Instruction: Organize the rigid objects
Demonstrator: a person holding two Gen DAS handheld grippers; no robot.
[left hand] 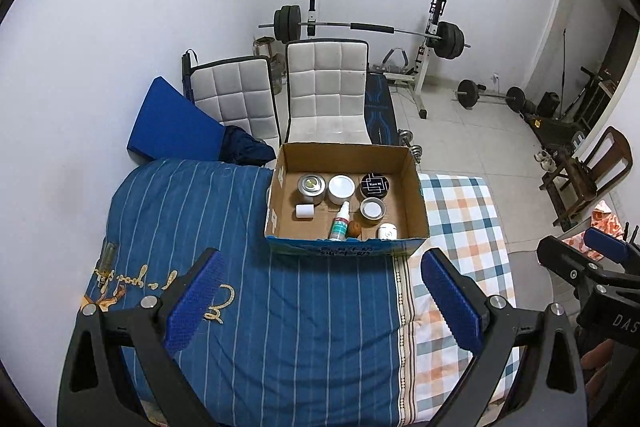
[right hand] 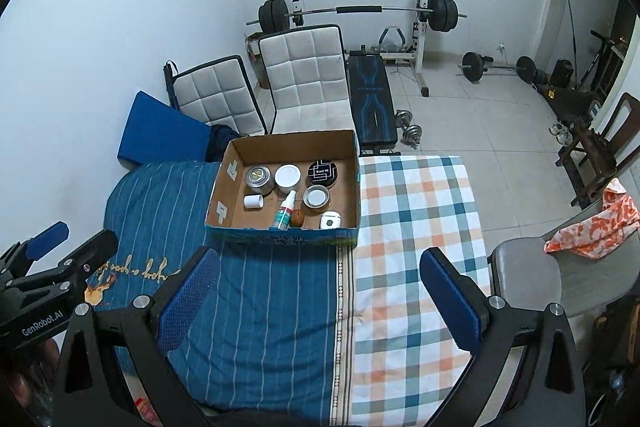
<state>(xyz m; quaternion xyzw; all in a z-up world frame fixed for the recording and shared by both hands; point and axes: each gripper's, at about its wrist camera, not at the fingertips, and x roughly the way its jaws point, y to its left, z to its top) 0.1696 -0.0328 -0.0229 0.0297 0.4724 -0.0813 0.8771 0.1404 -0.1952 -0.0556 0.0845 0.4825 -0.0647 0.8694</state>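
An open cardboard box (left hand: 418, 195) (right hand: 224, 183) stands on the bed at its far end. Inside are a metal tin (left hand: 311, 187), a white-lidded jar (left hand: 342, 187), a black round tin (left hand: 374, 184), a small silver tin (left hand: 372, 210), a white roll (left hand: 305, 211), a spray bottle (left hand: 340, 223), a brown ball (left hand: 354, 228) and a white case (left hand: 387, 231). My left gripper (left hand: 320, 303) is open and empty above the blue striped cover, short of the box. My right gripper (right hand: 320, 299) is open and empty too, over the seam between covers.
The bed has a blue striped cover (left hand: 280, 307) and a checked sheet (right hand: 412, 219). Two white chairs (left hand: 326, 95), a blue cushion (left hand: 168, 123) and a weight bench with barbell (left hand: 360, 27) stand beyond. A grey chair with orange cloth (right hand: 592, 227) is at right.
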